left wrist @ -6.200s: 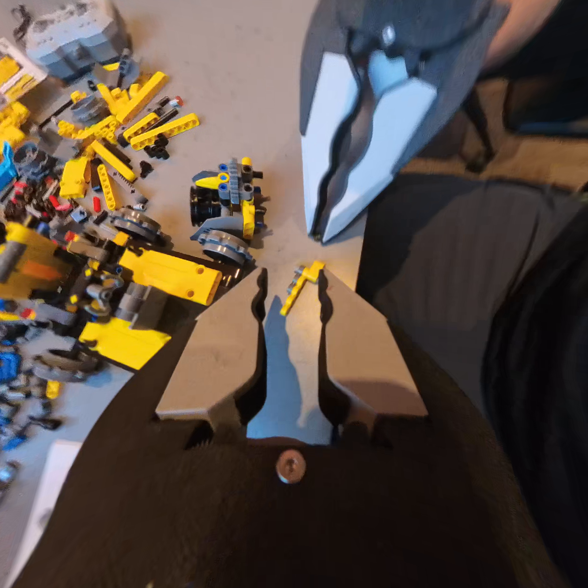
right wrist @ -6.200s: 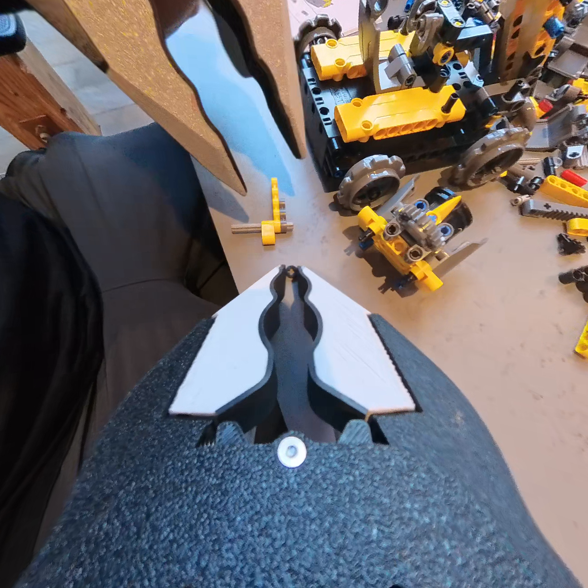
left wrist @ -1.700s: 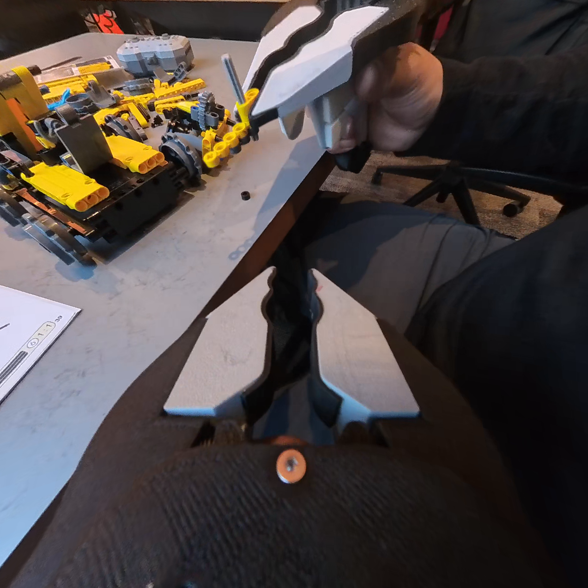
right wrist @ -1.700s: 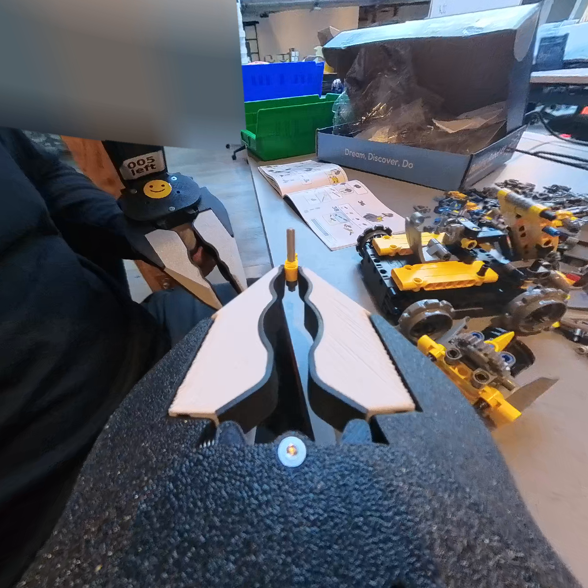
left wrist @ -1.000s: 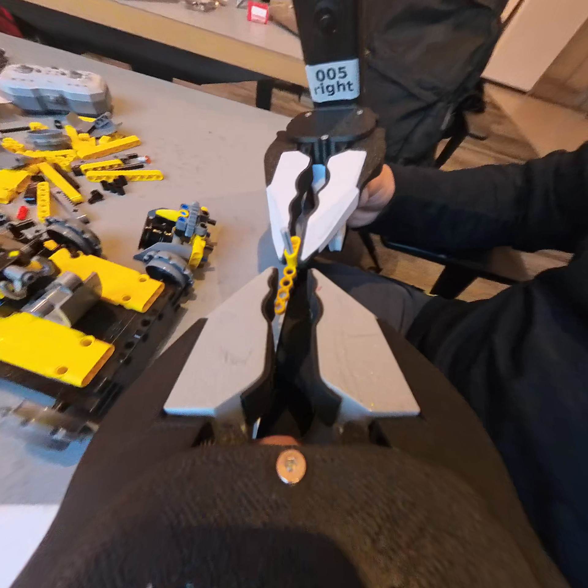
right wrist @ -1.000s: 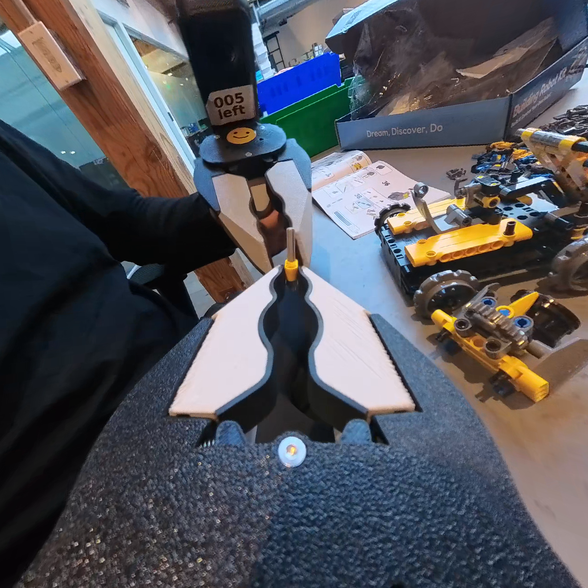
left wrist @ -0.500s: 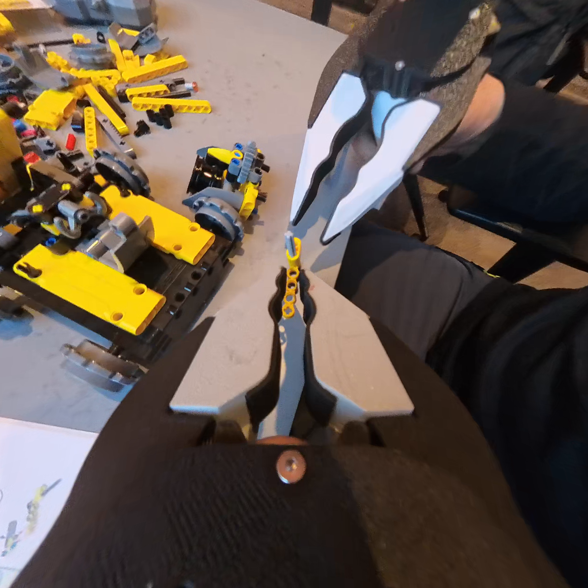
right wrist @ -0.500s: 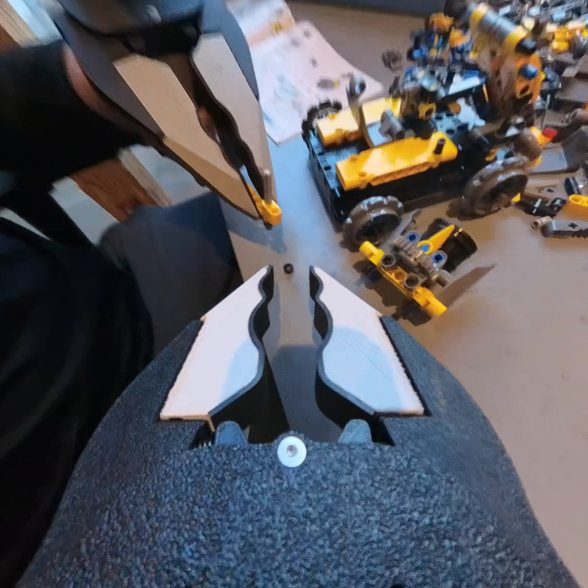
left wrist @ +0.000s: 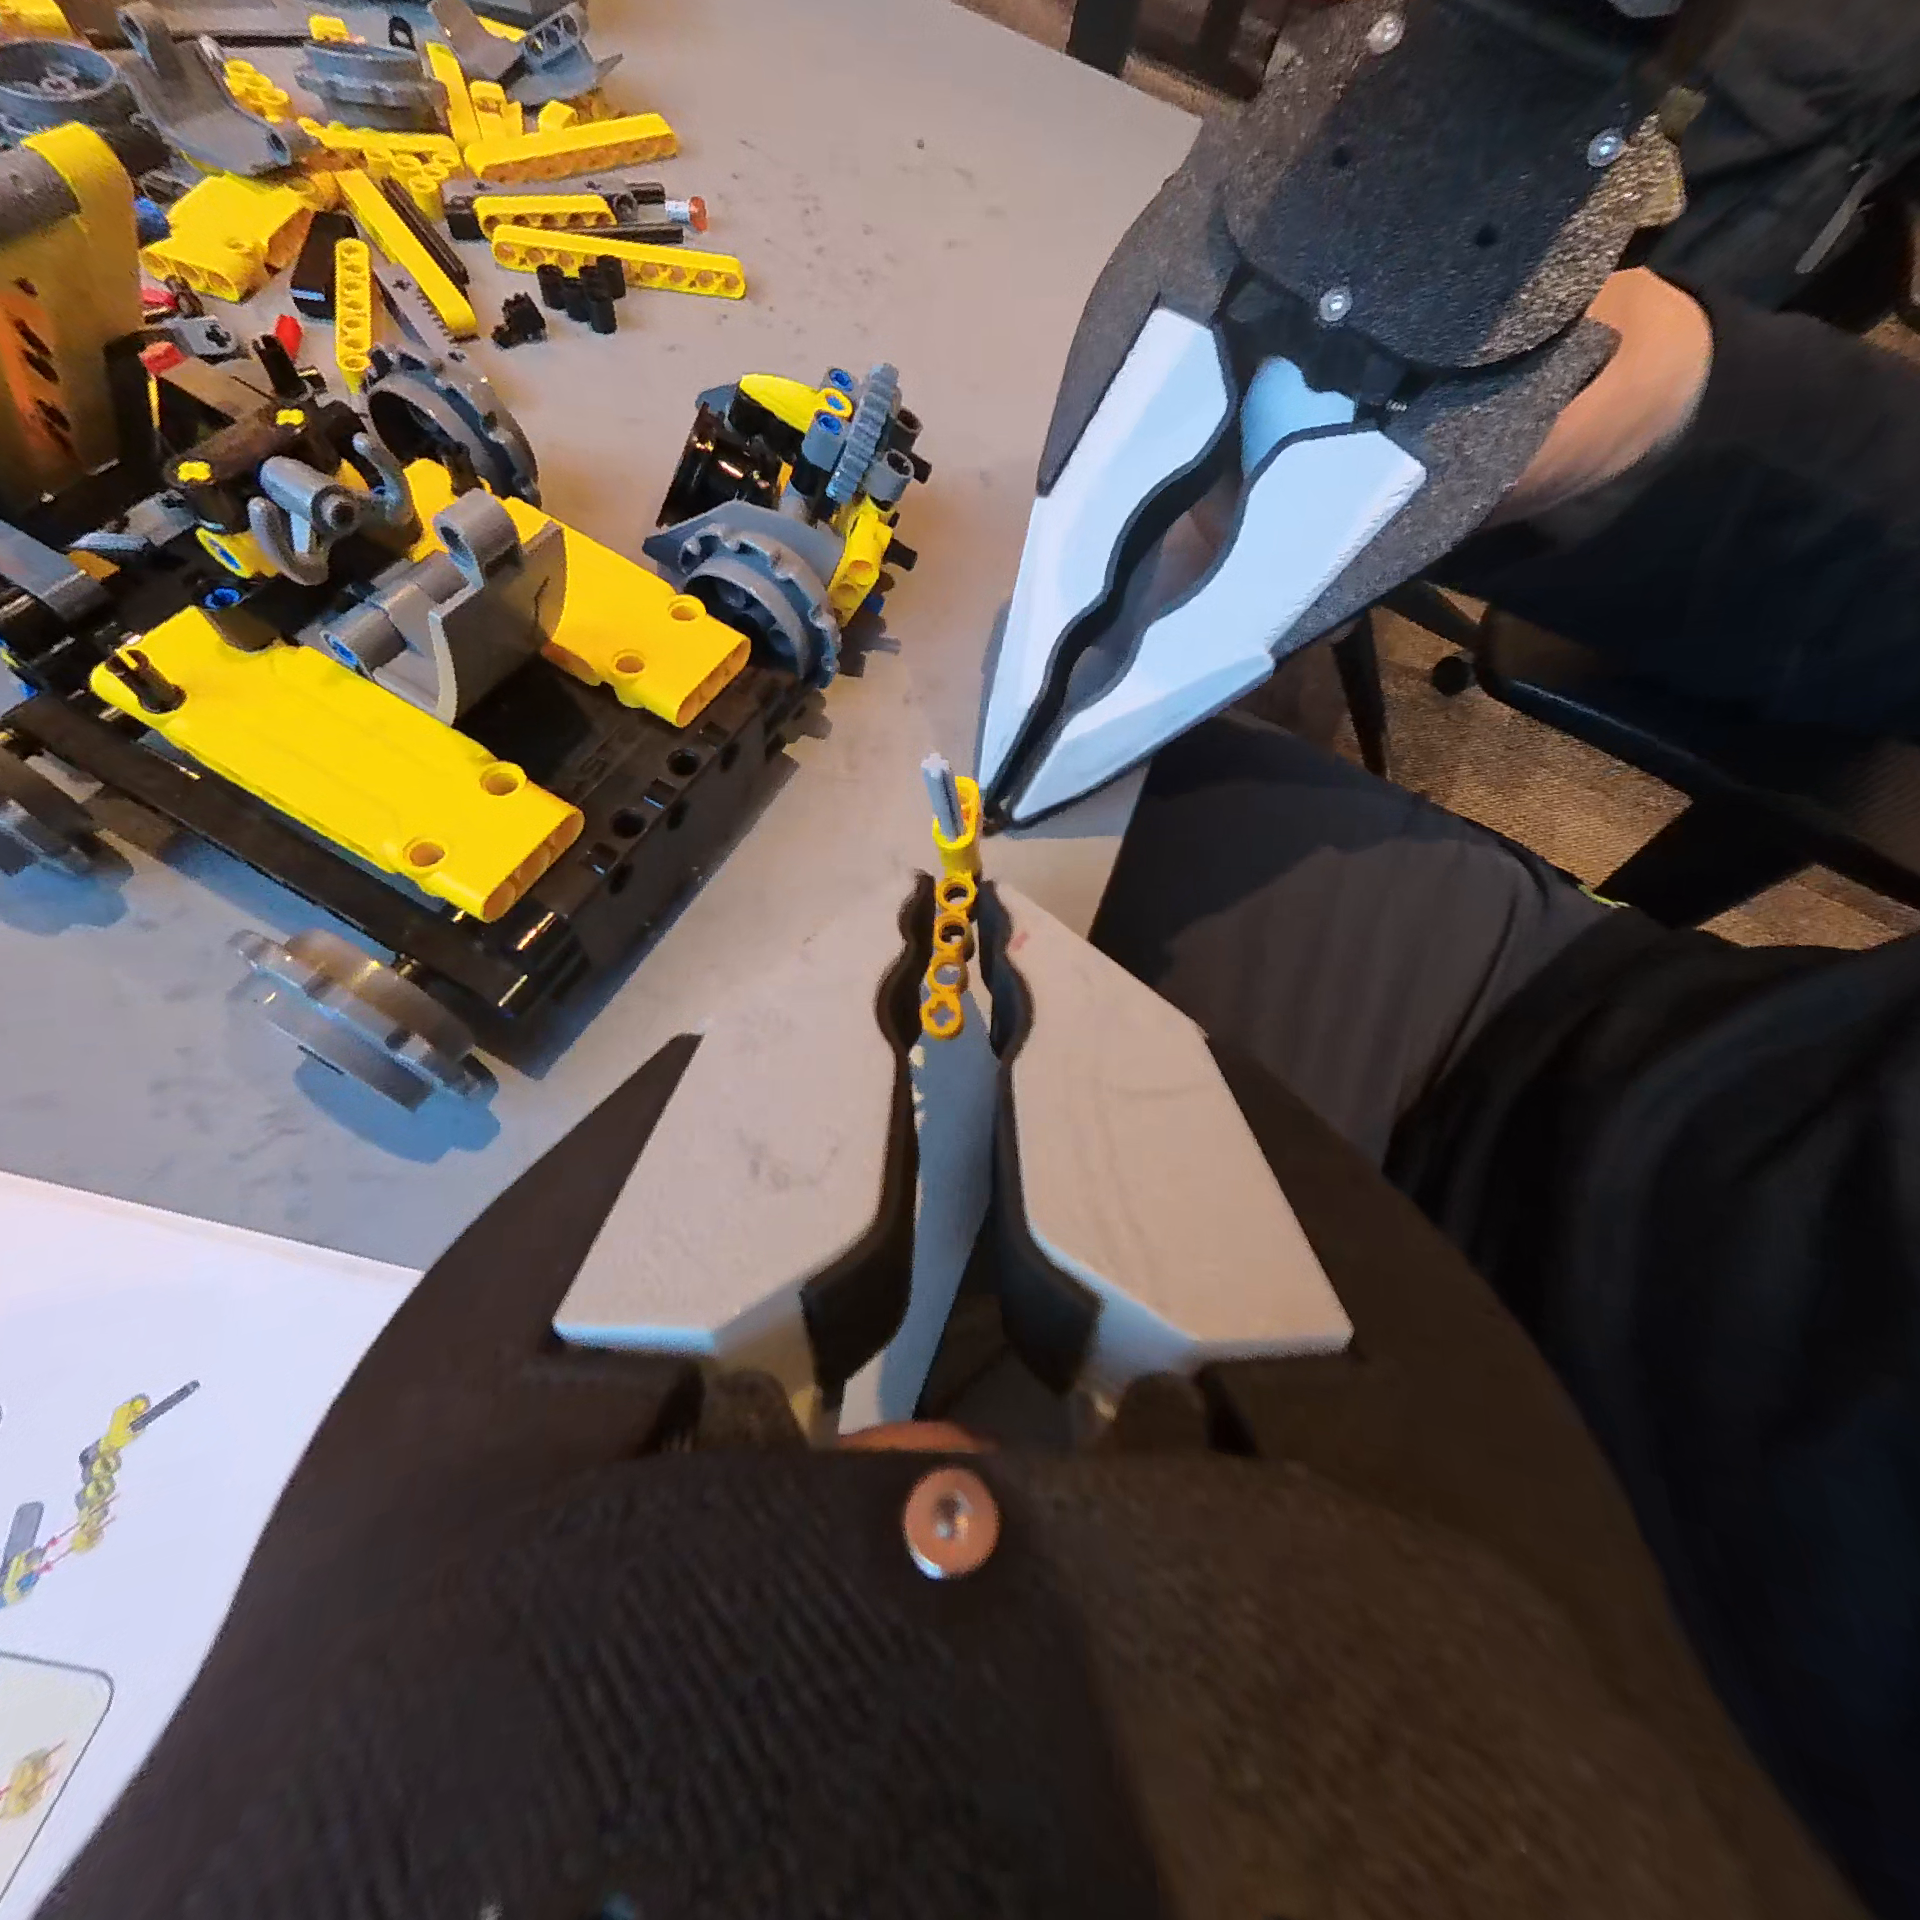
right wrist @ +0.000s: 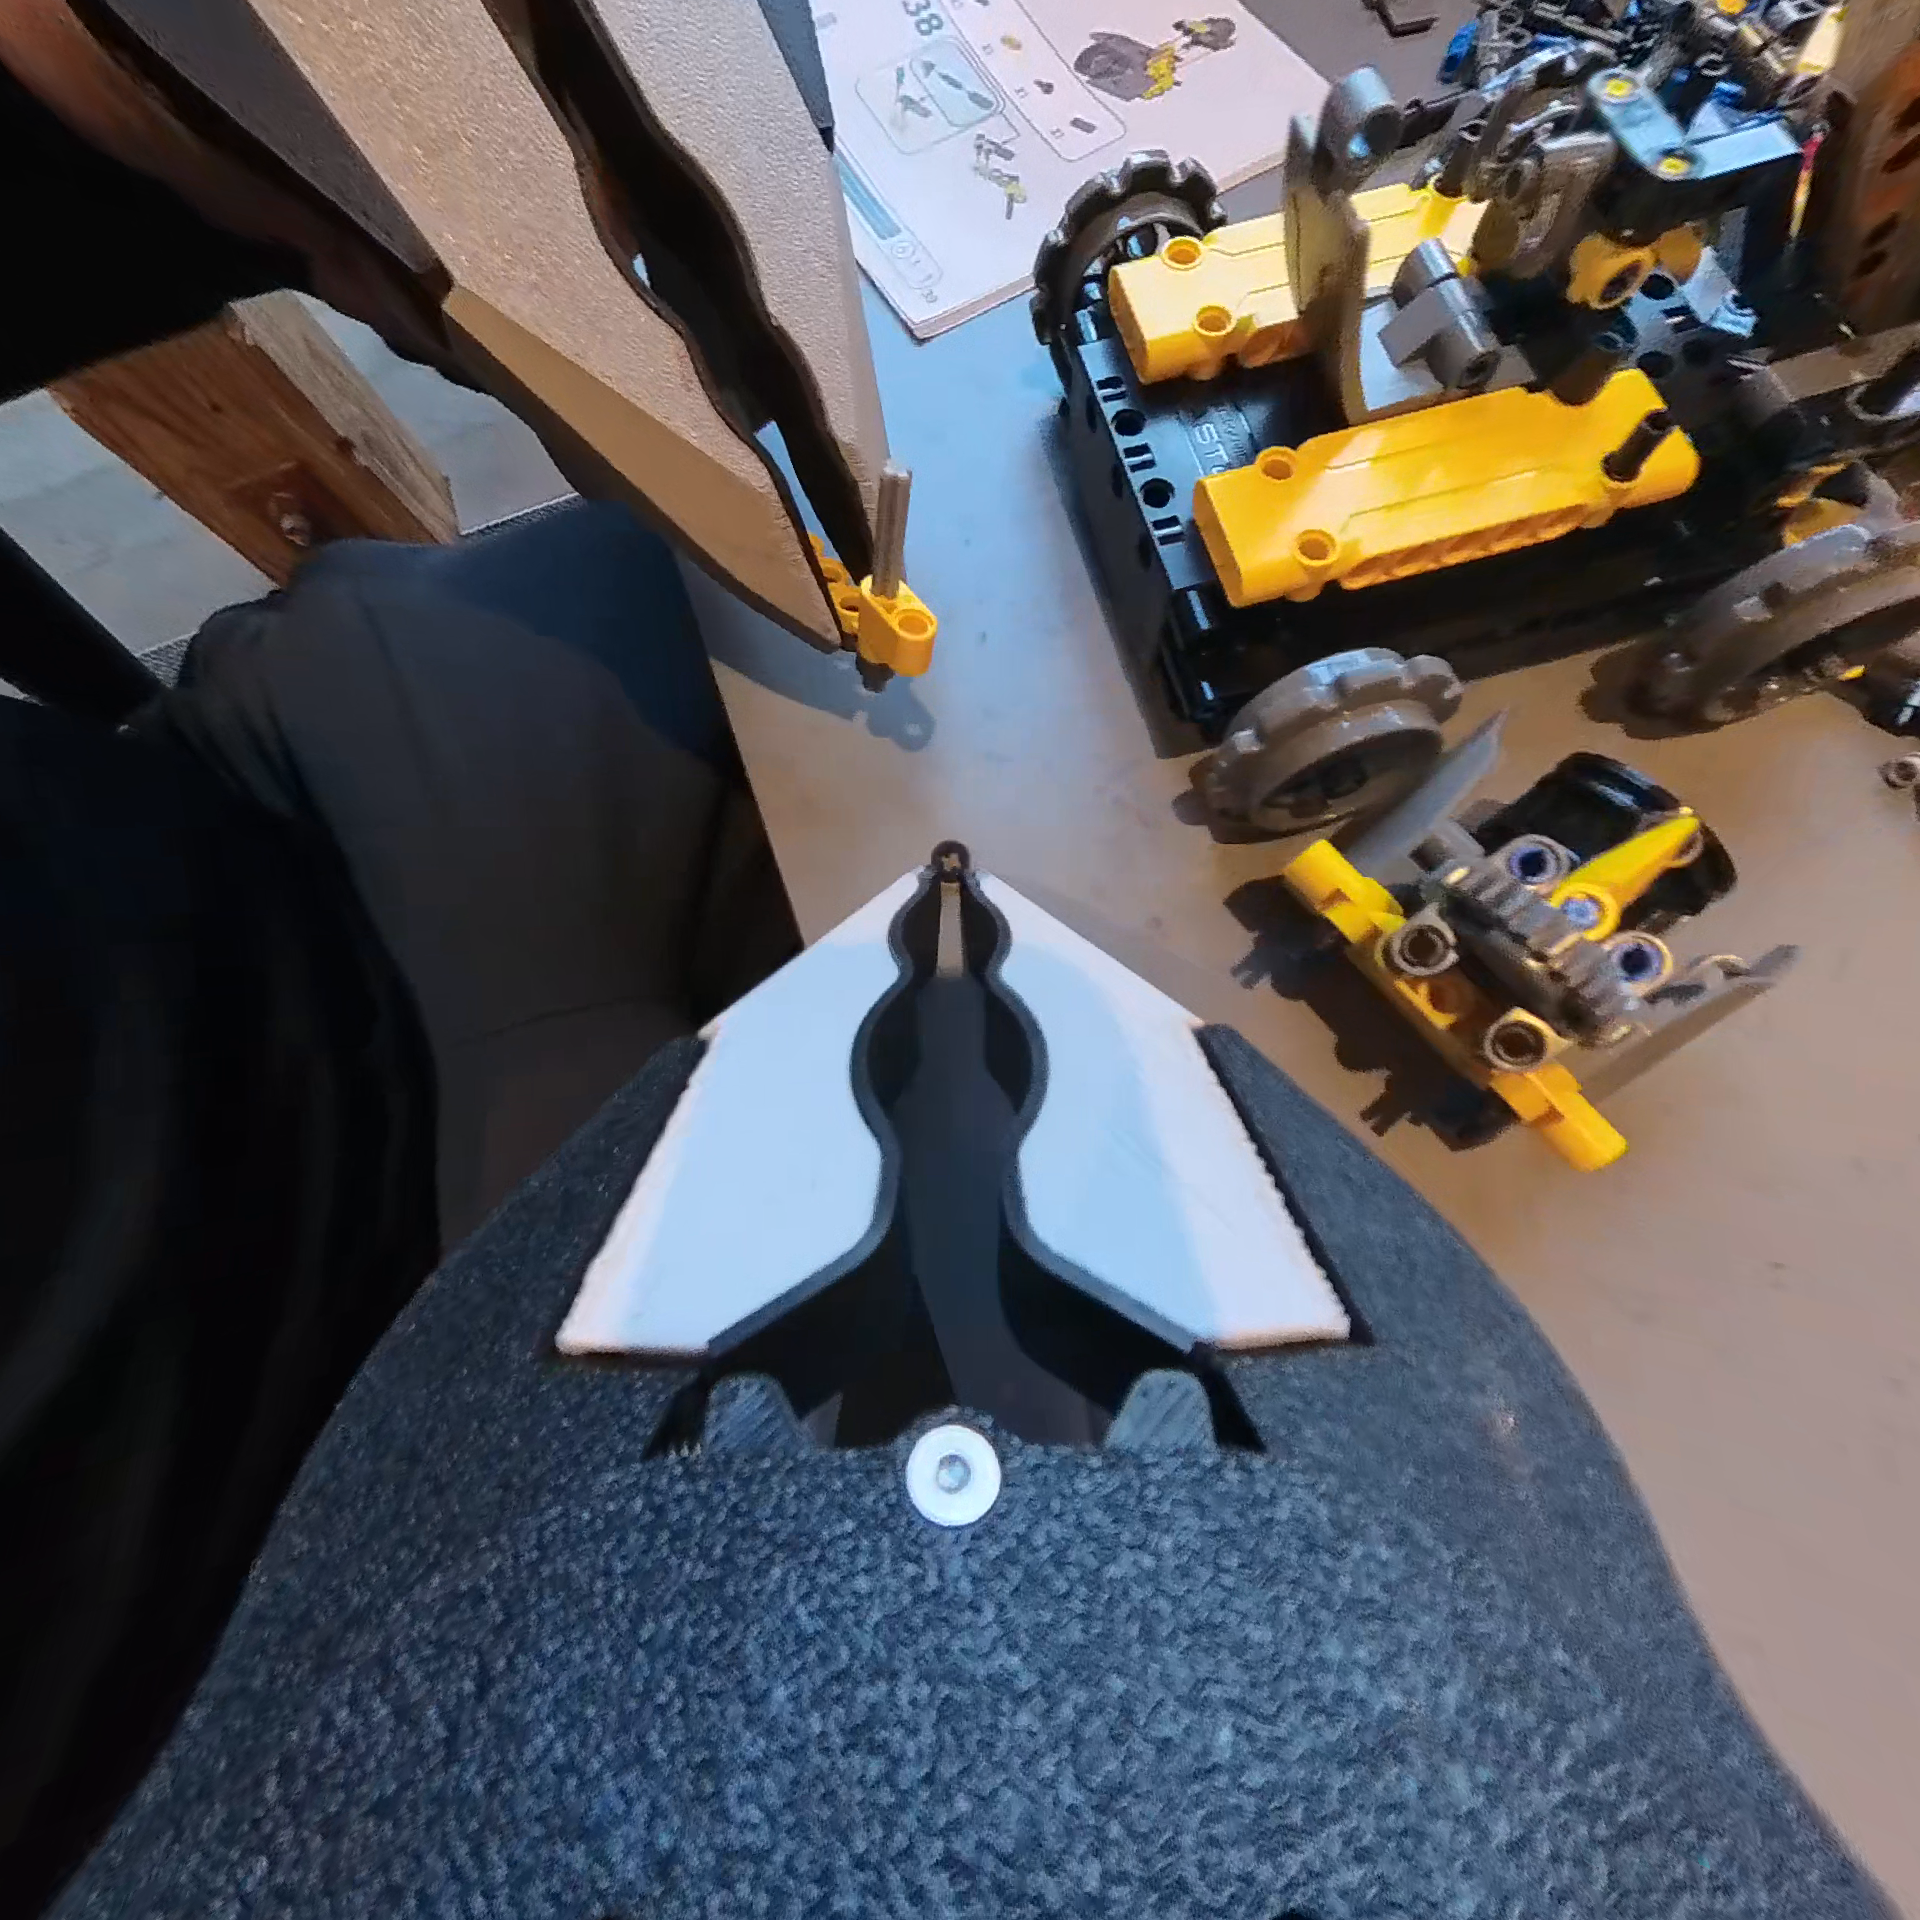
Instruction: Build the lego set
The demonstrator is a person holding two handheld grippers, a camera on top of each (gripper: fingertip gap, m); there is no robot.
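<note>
Yellow plastic leads here: the left gripper [left wrist: 951,935] is clenched on a small yellow beam [left wrist: 948,961] with a grey axle [left wrist: 940,790] standing through its far end, held just above the table [left wrist: 935,260] edge. The right gripper [right wrist: 948,868] is pinched on a tiny black bush [right wrist: 948,856], right beside that axle. Stiff, light, slick parts, I'd judge, so grip the beam's flat sides, not the axle.

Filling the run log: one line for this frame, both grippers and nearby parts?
left gripper: shut on yellow beam with grey axle | right gripper: shut on small black piece | nearby: tracked model, table
</note>
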